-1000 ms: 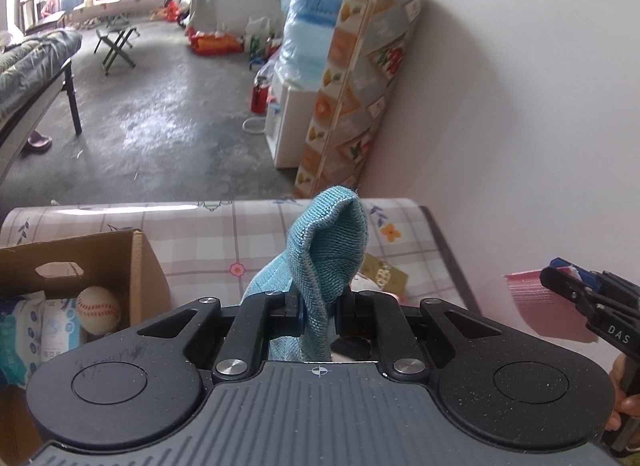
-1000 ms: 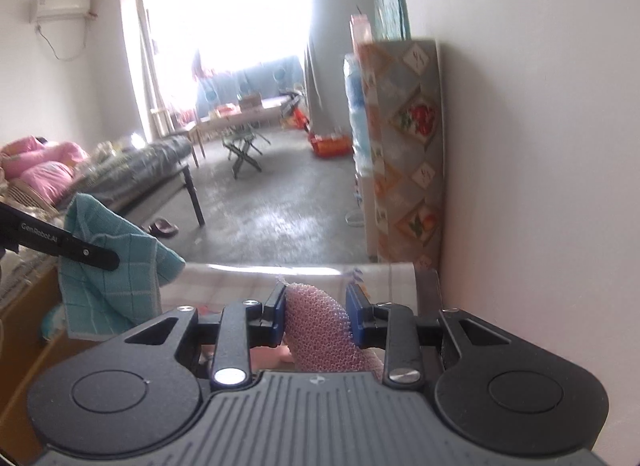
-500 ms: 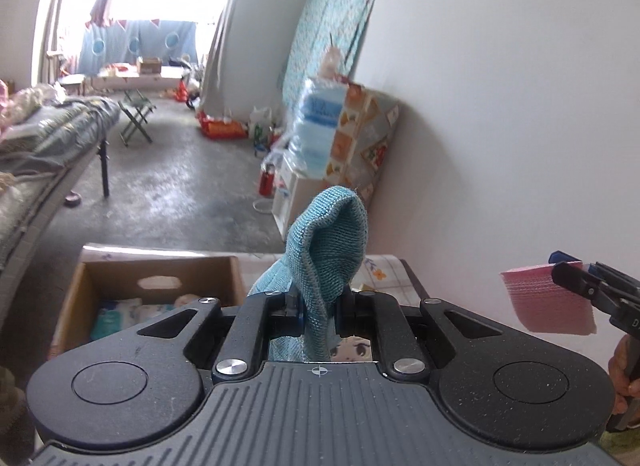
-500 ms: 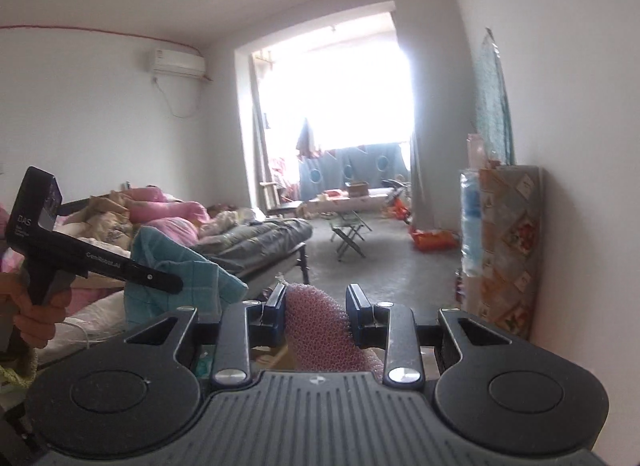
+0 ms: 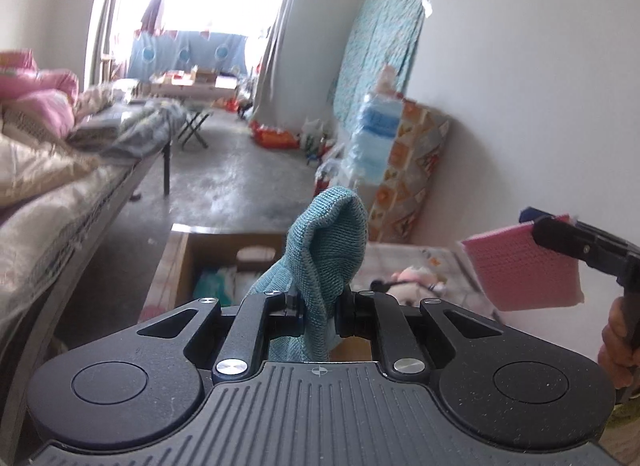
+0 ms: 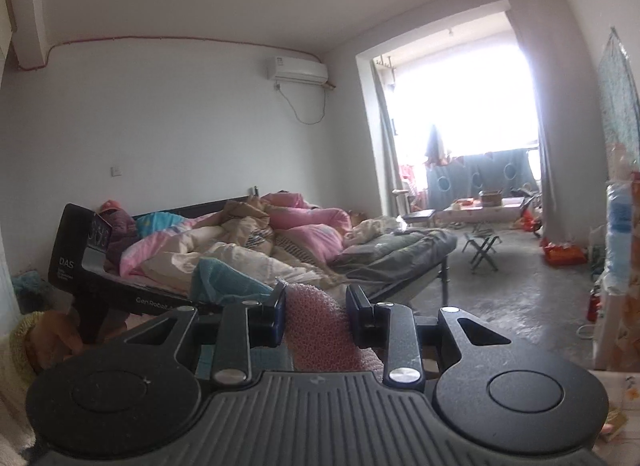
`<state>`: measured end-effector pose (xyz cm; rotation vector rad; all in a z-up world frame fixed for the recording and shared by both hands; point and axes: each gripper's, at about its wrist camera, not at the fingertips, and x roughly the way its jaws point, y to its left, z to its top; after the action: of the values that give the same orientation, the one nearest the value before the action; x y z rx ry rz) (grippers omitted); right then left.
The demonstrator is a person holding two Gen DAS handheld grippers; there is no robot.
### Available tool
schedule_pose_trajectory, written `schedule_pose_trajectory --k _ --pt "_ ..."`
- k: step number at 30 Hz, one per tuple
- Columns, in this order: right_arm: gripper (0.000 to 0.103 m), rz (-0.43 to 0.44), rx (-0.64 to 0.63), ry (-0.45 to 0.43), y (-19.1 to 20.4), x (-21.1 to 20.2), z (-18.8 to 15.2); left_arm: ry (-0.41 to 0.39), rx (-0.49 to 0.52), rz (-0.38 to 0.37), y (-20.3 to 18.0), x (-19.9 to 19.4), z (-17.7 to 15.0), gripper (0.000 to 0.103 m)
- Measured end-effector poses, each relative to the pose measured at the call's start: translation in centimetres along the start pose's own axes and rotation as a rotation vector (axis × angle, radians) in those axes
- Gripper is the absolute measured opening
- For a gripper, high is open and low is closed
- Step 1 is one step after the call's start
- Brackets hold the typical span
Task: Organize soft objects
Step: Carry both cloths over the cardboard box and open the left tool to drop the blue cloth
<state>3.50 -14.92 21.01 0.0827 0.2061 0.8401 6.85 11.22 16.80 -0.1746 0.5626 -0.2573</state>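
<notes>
From the left wrist camera, the left gripper (image 5: 318,316) has its jaws closed narrowly on a teal cloth (image 5: 330,242), which stands up between the fingers in a rounded fold. Just beyond the cloth sits an open cardboard box (image 5: 176,262) with pale packets inside (their details are blurred). To the right of the box, on a patterned table cover (image 5: 440,262), lies a pink plush toy (image 5: 416,282). Further right of the box and above the table, the right gripper (image 5: 536,231) appears side-on, holding a flat pink sponge cloth (image 5: 524,270) that hangs from it; part of the person's hand (image 5: 618,346) shows at the frame edge. A bed (image 5: 48,185) with heaped bedding runs to the left of the box.

The right wrist camera does not show the box or the toy. Here the right gripper (image 6: 316,316) pinches the pink sponge cloth (image 6: 320,334) between its jaws, its netted texture plain. To the left, the left gripper's body and the teal cloth (image 6: 224,284) show against the bed (image 6: 280,242). Only this view shows an air conditioner (image 6: 298,71) on the wall above the bed.
</notes>
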Motion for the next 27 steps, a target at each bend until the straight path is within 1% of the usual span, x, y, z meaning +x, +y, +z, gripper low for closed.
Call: schedule_pose_trajectory --k 2,4,8,10,12,15,18,19,21,25,27 --pt "0.033 0.029 0.047 0.038 0.1 2.7 -1.0 0.062 -0.024 0.010 1.7 2.4 -1.0 0.011" --pt "0.033 0.039 0.097 0.086 -0.7 5.8 -2.3 0.133 -0.036 0.019 3.4 5.5 -2.0 0.011" --pt "0.033 0.030 0.179 0.198 -2.2 11.8 -5.1 0.279 -0.045 0.061 6.6 11.4 -4.1 0.011" --pt "0.033 0.019 0.195 0.248 -2.9 14.5 -6.5 0.340 -0.033 0.078 7.7 14.3 -4.3 0.011" --pt "0.033 0.013 0.213 0.297 -3.6 16.7 -7.7 0.386 -0.005 0.101 8.4 16.6 -4.4 0.011" --pt "0.033 -0.009 0.229 0.352 -4.5 19.6 -9.1 0.440 0.059 0.148 8.9 19.7 -4.3 0.011" --pt "0.033 -0.036 0.240 0.390 -5.7 21.9 -9.9 0.488 0.138 0.199 9.0 21.7 -4.8 0.011" --pt "0.033 -0.041 0.245 0.401 -6.2 22.4 -10.2 0.494 0.168 0.218 9.0 22.6 -4.7 0.011" --pt "0.033 -0.051 0.257 0.424 -7.0 23.6 -10.7 0.506 0.216 0.246 9.0 23.2 -5.2 0.011" --pt "0.033 -0.075 0.285 0.461 -8.4 26.0 -11.8 0.521 0.266 0.291 9.1 26.0 -4.9 0.011" --pt "0.033 -0.087 0.304 0.469 -9.2 26.8 -12.2 0.528 0.275 0.307 9.3 27.1 -4.8 0.011"
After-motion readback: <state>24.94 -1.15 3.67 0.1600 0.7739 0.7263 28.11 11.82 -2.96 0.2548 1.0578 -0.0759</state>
